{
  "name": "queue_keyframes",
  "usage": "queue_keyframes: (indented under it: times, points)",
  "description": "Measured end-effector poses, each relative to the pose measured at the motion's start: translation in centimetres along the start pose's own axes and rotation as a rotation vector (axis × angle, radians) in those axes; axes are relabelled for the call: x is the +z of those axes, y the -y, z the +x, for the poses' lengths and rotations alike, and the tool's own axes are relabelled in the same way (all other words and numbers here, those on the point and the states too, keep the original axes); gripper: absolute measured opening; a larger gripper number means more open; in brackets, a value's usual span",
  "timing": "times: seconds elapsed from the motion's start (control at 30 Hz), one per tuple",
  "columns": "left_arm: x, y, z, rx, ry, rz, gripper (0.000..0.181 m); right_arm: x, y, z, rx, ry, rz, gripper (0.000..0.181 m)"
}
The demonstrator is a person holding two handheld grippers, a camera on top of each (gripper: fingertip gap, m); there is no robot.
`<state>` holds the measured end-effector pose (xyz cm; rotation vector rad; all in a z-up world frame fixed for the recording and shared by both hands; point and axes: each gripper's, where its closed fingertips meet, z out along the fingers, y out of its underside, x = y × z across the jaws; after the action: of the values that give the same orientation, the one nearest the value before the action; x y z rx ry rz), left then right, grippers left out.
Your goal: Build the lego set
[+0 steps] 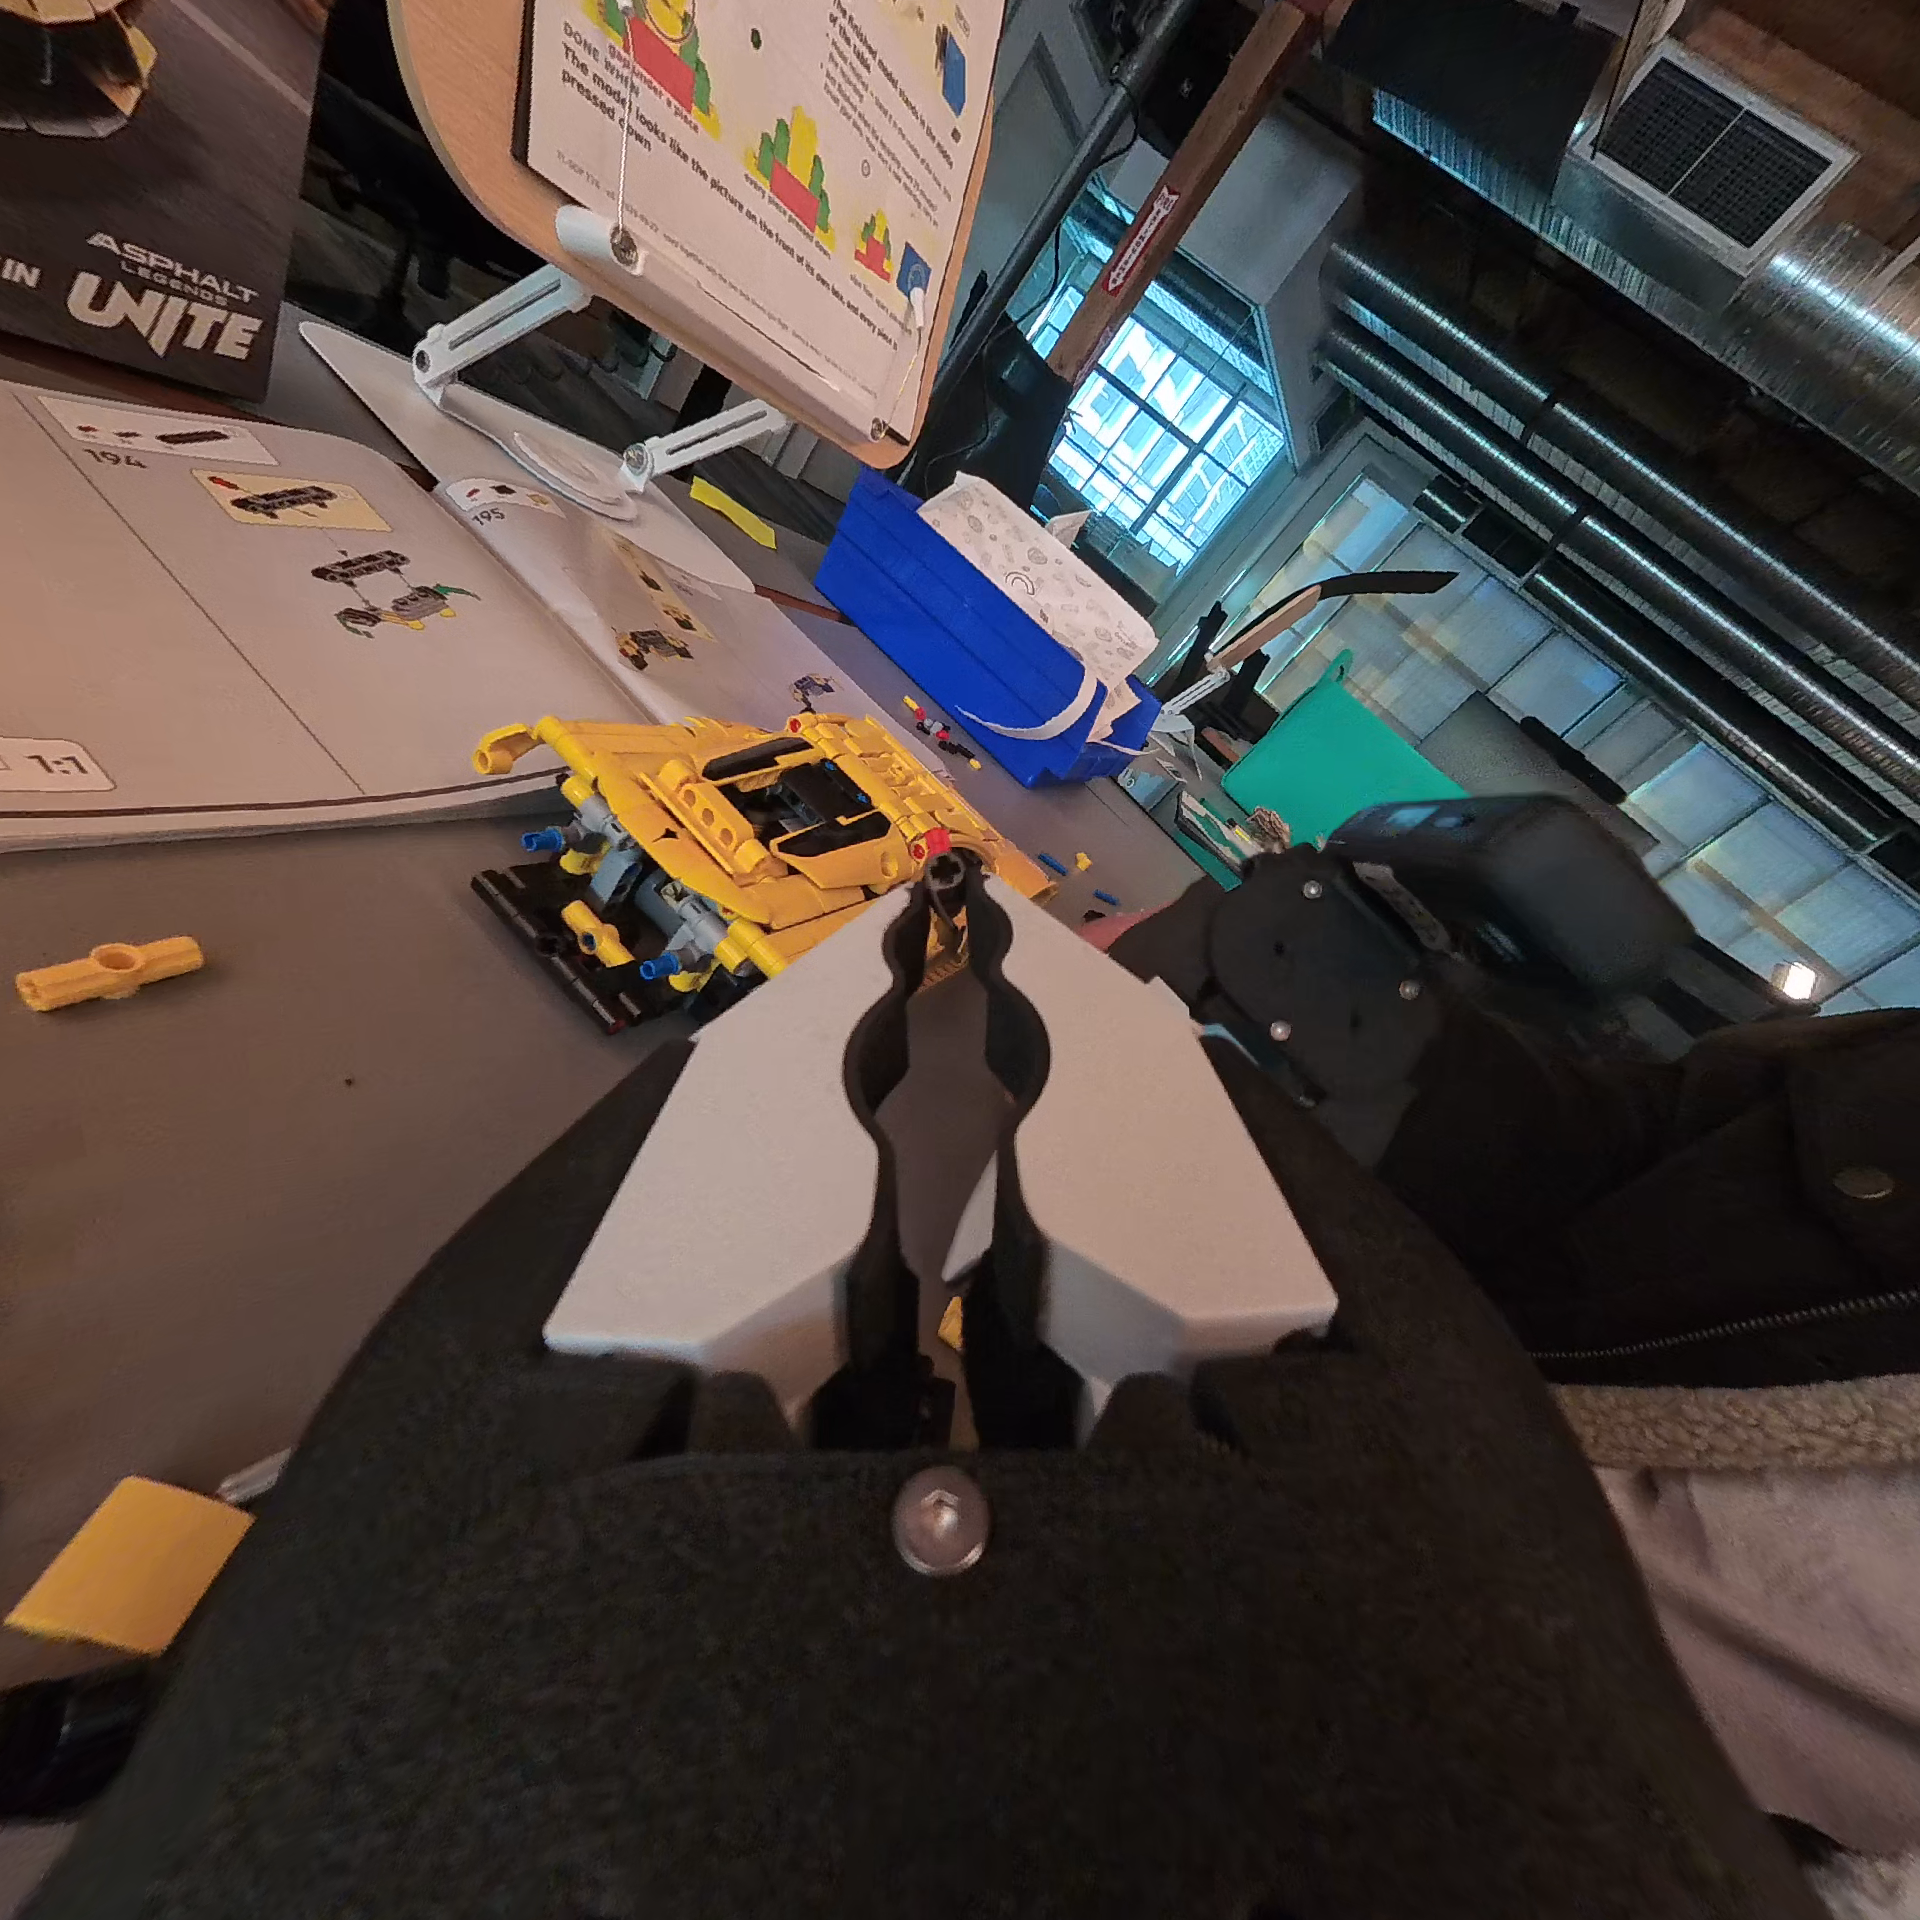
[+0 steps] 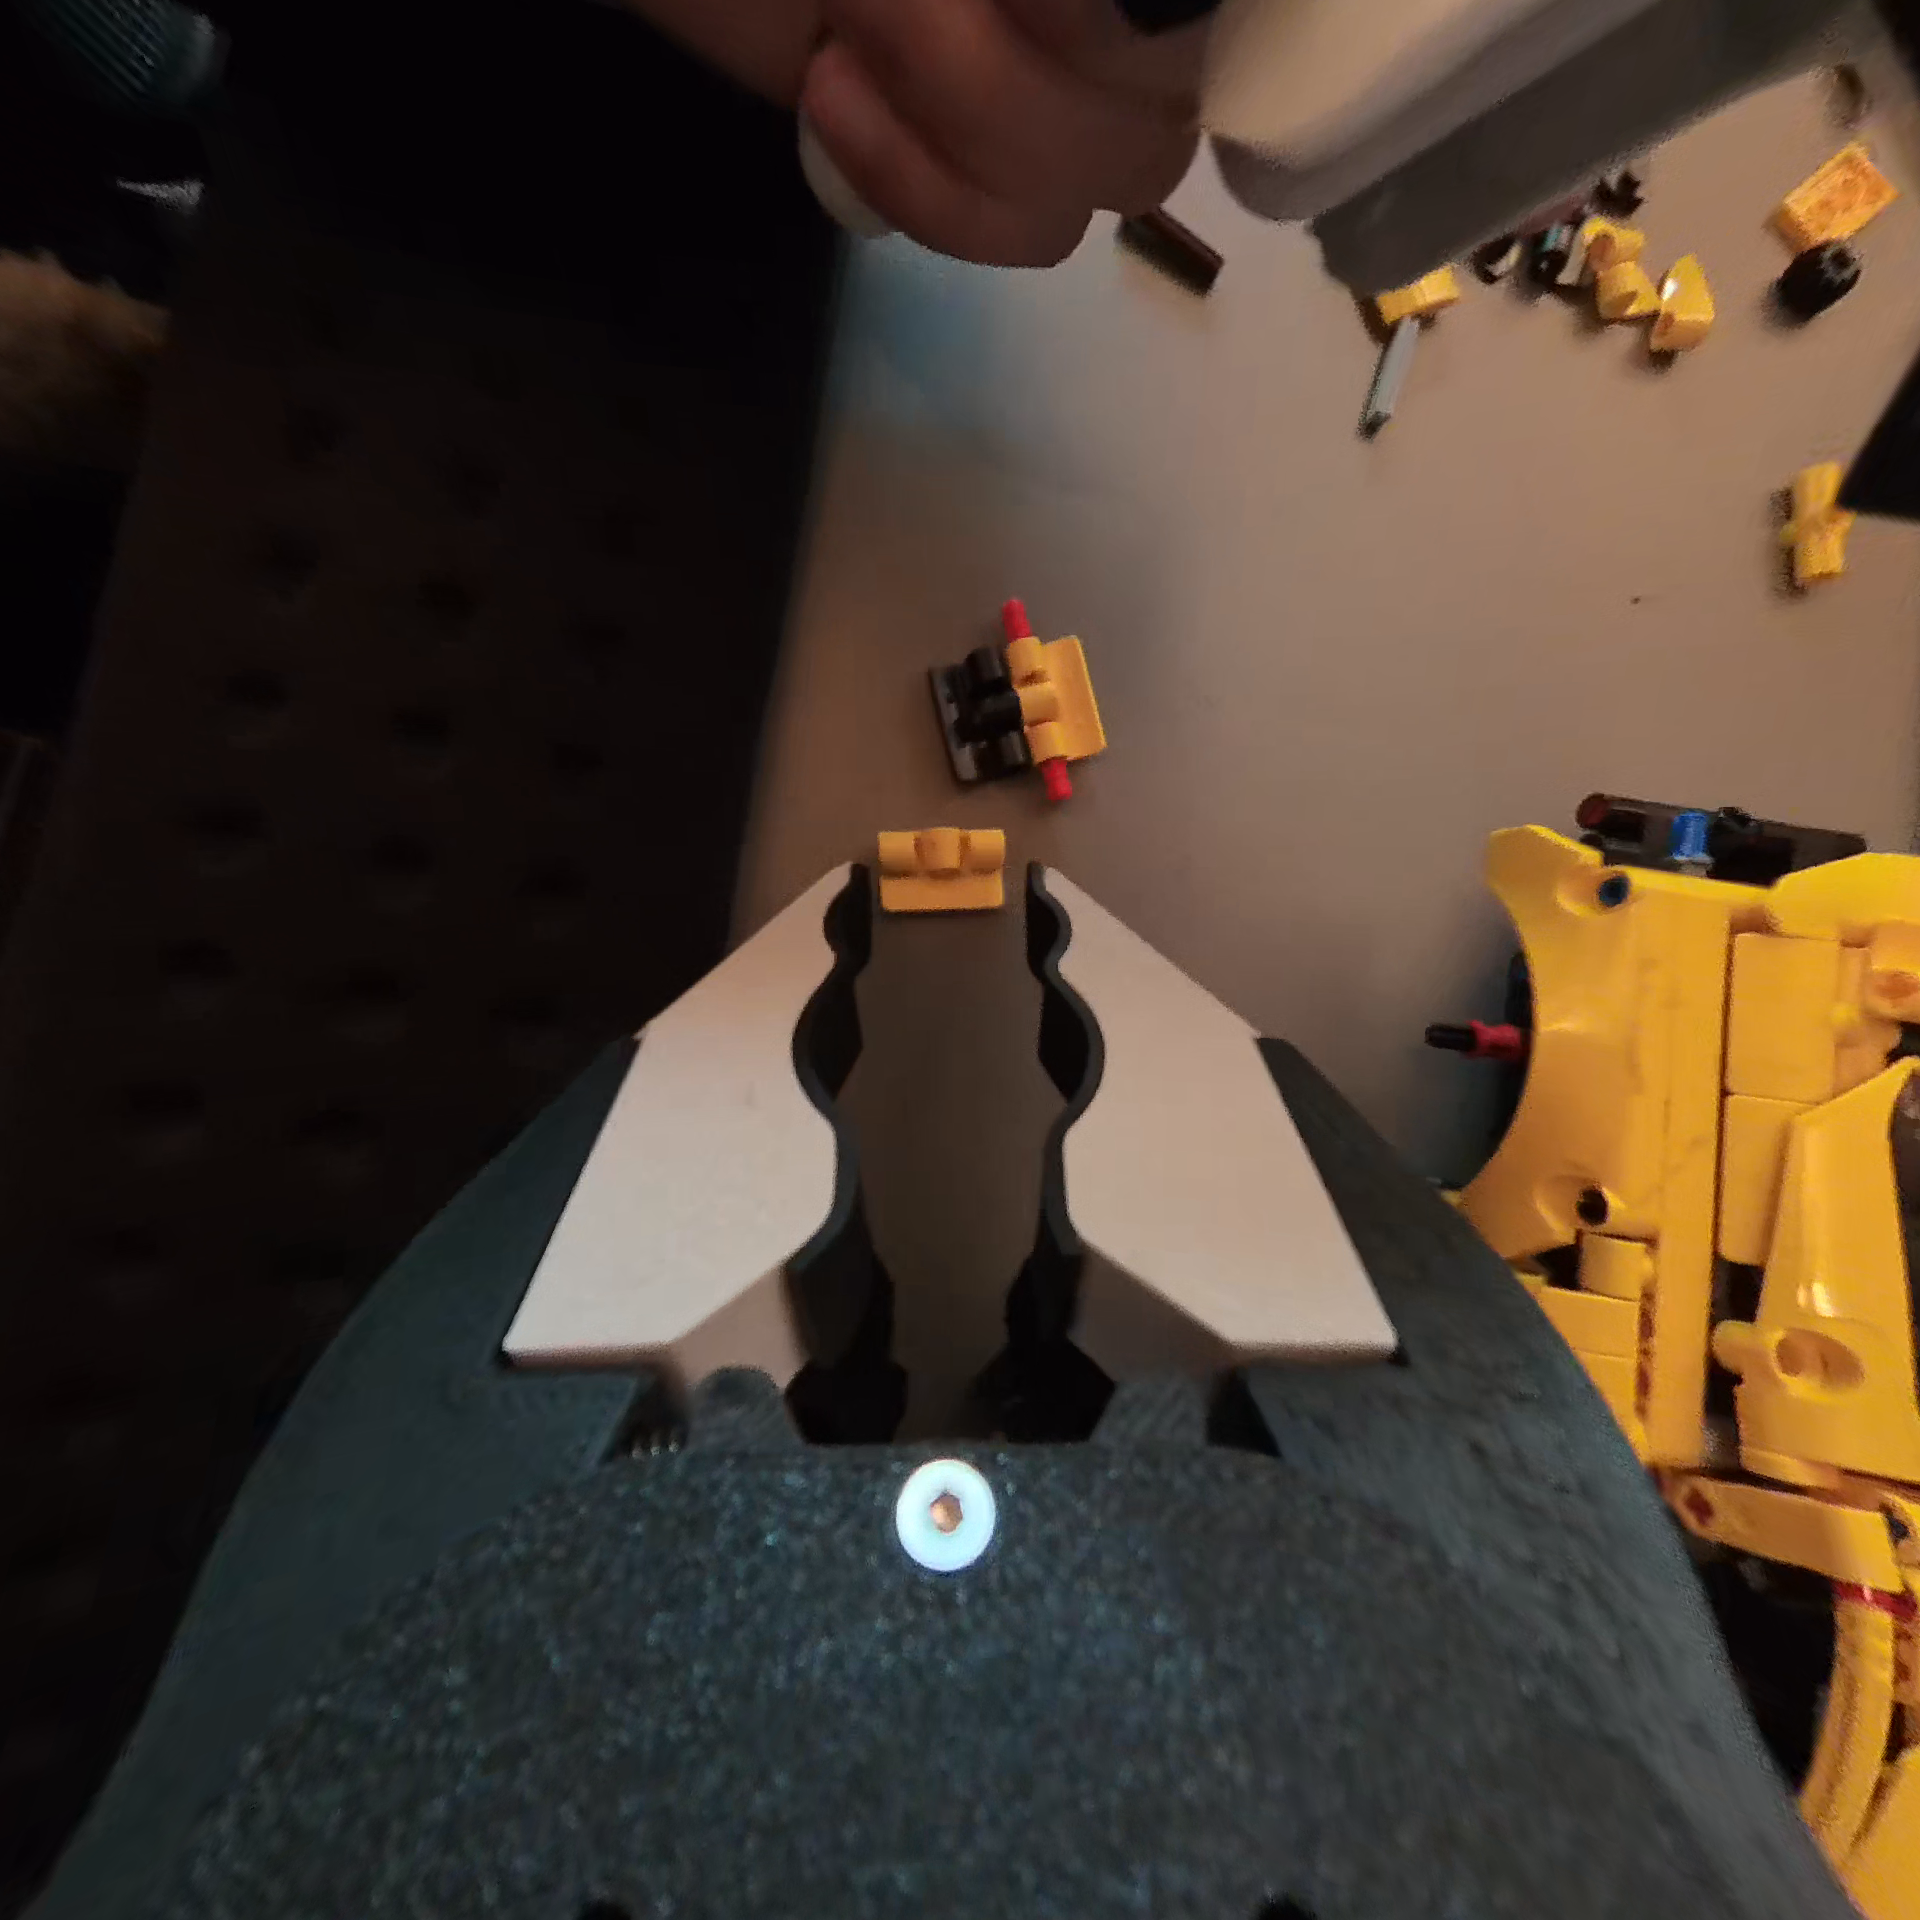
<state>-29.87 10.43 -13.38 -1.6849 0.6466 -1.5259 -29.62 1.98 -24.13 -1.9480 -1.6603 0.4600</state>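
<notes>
Yellow hinge piece (image 2: 941,871) btwn right fingers' (image 2: 1049,904) tips

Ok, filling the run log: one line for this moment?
left hand-held gripper: shut at yellow lego car | right hand-held gripper: open, small yellow hinge piece at fingertips | stage: picking piece

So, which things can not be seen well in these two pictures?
- Left wrist view: the left hand-held gripper covers the near corner of the yellow car; what its tips pinch, if anything, is unclear.
- Right wrist view: the car is cut by the right edge.
- Right wrist view: the loose parts at top right are blurred and partly under a grey shape.
- The right hand-held gripper is open.
</notes>
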Motion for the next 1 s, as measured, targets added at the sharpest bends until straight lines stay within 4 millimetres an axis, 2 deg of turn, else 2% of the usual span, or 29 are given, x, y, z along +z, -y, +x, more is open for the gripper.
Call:
queue_keyframes:
  times: [0.17, 0.27, 0.33, 0.47, 0.5, 0.57, 0.73, 0.83, 1.0]
  points:
    - [0.0, 0.0, 0.4, -0.009, -0.031, -0.001, 0.006, 0.8, 0.4, -0.3, -0.042, 0.015, 0.029, 0.024]
    - [-0.2, 0.2, 1.5, -0.053, -0.118, 0.01, 0.006, 0.3, 0.0, 0.3, -0.078, -0.012, -0.001, 0.023]
    - [-0.2, 0.1, 2.3, -0.067, -0.173, 0.003, 0.006, -1.4, 0.6, 1.6, -0.184, -0.13, 0.029, 0.023]
    - [0.1, -0.7, 3.2, 0.001, -0.19, -0.045, 0.005, -7.7, 2.8, 5.1, -0.364, -0.387, 0.076, 0.023]
    - [0.3, -1.0, 3.7, 0.021, -0.202, -0.066, 0.005, -9.1, 3.3, 5.5, -0.408, -0.418, 0.082, 0.023]
    - [0.6, -1.8, 4.3, 0.067, -0.215, -0.108, 0.005, -10.5, 3.9, 5.9, -0.478, -0.432, 0.068, 0.023]
    - [1.0, -3.4, 5.6, 0.12, -0.262, -0.189, 0.005, -10.0, 4.1, 4.9, -0.673, -0.385, -0.013, 0.023]
    - [1.1, -4.1, 6.0, 0.12, -0.291, -0.226, 0.006, -9.7, 4.6, 4.2, -0.801, -0.364, 0.007, 0.023]
    - [1.2, -4.8, 6.2, 0.1, -0.313, -0.265, 0.006, -9.5, 4.1, 3.6, -0.857, -0.321, -0.005, 0.023]
